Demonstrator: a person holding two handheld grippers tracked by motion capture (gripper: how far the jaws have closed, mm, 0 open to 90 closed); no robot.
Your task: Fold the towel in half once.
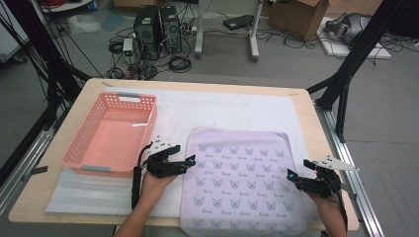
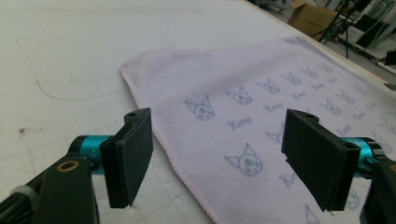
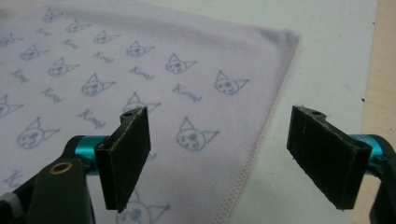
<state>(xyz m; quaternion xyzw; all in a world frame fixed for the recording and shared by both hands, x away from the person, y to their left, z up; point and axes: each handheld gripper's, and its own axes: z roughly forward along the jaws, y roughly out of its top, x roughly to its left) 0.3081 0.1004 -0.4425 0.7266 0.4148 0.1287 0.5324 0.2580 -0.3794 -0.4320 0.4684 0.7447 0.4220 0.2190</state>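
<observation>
Toward the near edge of the wooden table (image 1: 306,106), on its white foam sheet, a pale lilac terry towel printed with small cat faces (image 1: 237,182) lies flat, its near hem hanging just over the table's near edge. The left gripper (image 1: 189,160) sits at the towel's left hem with its jaws spread, one to either side of the stitched edge (image 2: 180,163), grasping nothing — the right gripper (image 1: 291,175) stands likewise released across the right hem (image 3: 243,179).

My reading is that both hems are about to be pinched for a fold. The likely trouble: a jaw that closes without getting under the cloth would only push the hem along the foam and bunch it. Uneven bites left and right would skew the fold. The pink perforated plastic basket (image 1: 109,133) just beside the left hand could be knocked — it stands near the table's left edge.
</observation>
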